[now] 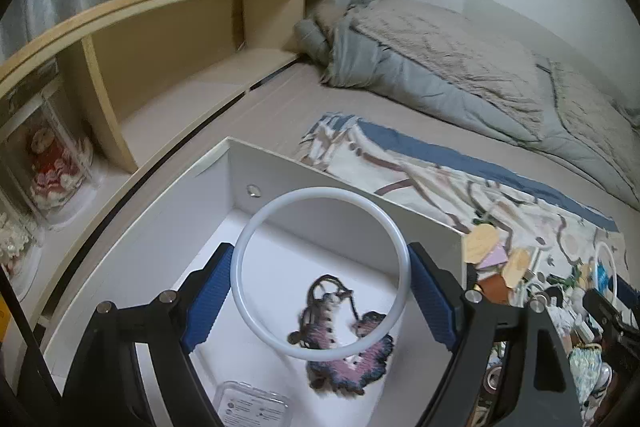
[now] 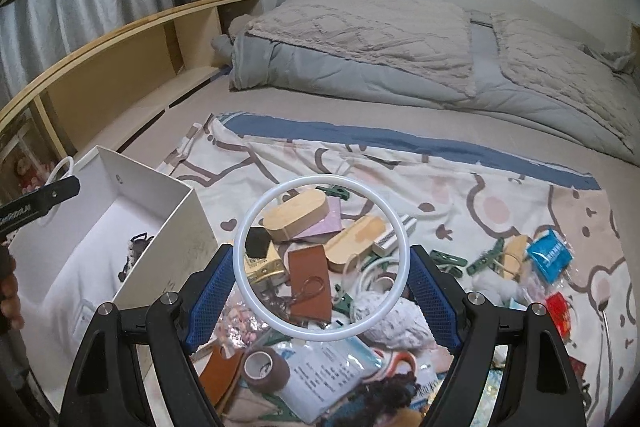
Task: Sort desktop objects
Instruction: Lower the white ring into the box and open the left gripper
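Note:
My left gripper (image 1: 320, 291) is open and empty above the white box (image 1: 320, 183). A purple crocheted piece (image 1: 344, 339) lies on the box floor below it, and a clear plastic case (image 1: 252, 405) lies at the near edge. My right gripper (image 2: 320, 287) is open and empty above a pile of small objects on the patterned cloth (image 2: 440, 179): wooden blocks (image 2: 296, 215), a brown leather piece (image 2: 310, 279), a roll of brown tape (image 2: 264, 367), green clips (image 2: 448, 261), a blue packet (image 2: 548, 255). The white box (image 2: 176, 227) stands to the pile's left.
A folded grey quilt (image 2: 400, 39) lies at the far side of the bed. A wooden shelf unit (image 1: 168, 39) runs along the left, holding a doll in a clear case (image 1: 48, 163). The left gripper's finger (image 2: 44, 197) shows at the right view's left edge.

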